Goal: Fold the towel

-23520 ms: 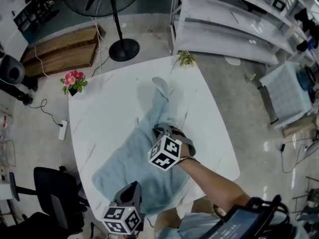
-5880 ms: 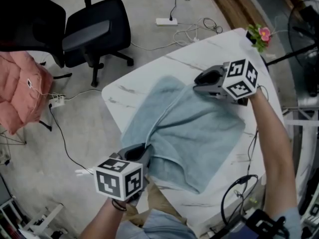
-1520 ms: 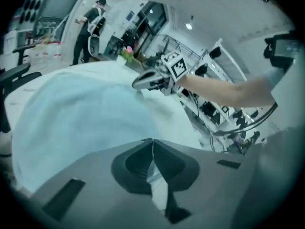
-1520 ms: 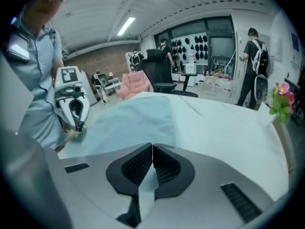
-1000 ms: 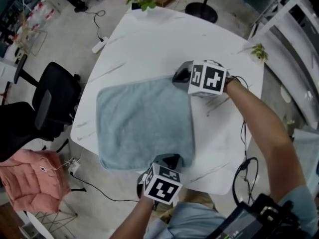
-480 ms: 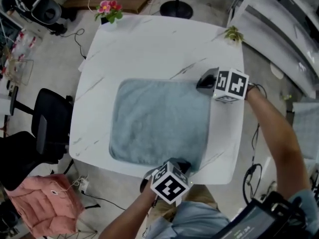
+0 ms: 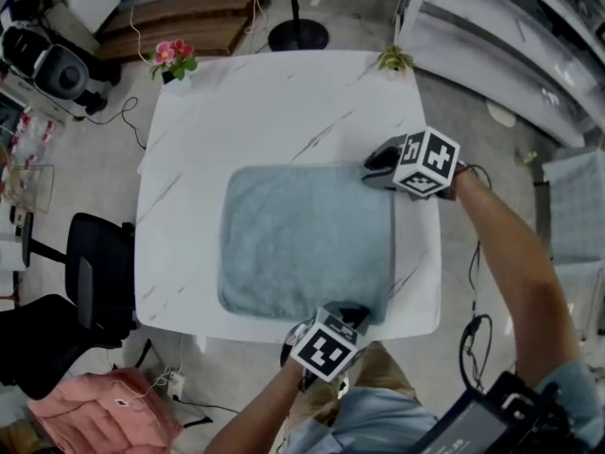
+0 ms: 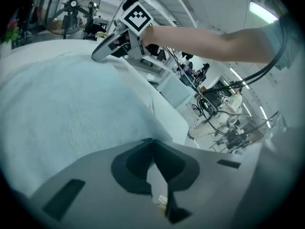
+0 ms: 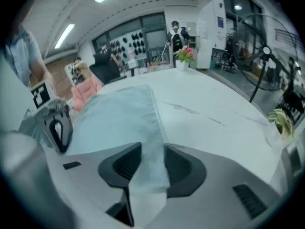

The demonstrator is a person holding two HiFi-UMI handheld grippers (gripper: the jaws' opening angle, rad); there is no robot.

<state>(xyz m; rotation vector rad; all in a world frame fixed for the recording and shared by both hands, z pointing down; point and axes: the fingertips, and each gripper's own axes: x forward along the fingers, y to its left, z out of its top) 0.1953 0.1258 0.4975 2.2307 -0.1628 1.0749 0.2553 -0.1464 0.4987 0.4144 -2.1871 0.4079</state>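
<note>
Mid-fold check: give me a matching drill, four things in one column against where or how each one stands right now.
1 towel
2 left gripper
3 right gripper
4 pink flowers

A by the far left corner of the table
B jaws together at the towel's near corner
C spread flat on the table
D jaws apart, towel edge between them

Pairs: 1-C, 2-B, 3-D, 4-A.
The right gripper's jaws have just been opening, with the towel between them.
</note>
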